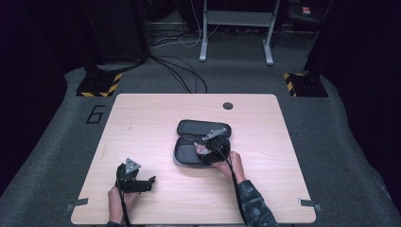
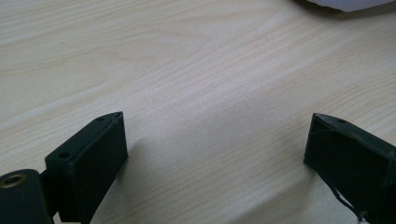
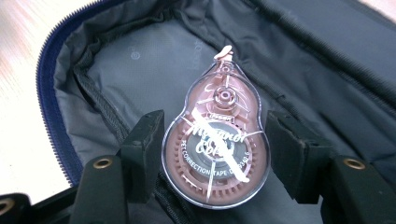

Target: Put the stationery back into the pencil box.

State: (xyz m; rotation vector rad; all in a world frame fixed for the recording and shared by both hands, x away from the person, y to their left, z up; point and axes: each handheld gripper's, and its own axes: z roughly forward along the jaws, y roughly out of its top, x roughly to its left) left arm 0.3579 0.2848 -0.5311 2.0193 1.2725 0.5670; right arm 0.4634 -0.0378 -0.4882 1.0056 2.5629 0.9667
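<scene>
Here, on the left, the left claw rests low over bare desk, jaws wide apart with nothing between them. Moving right, an open zip case lies mid-desk, soft grey fabric, lid folded back. The right claw is above its lower half, clamped on a correction tape dispenser by the two flanks of its round body, nose pointing away towards the lining. Judgement: the dispenser is light, rigid clear plastic, smooth and likely slippery; the curved sides give the pads little purchase, so a grip across the widest part seems safest. The thin tip looks fragile; keep clear of it.
</scene>
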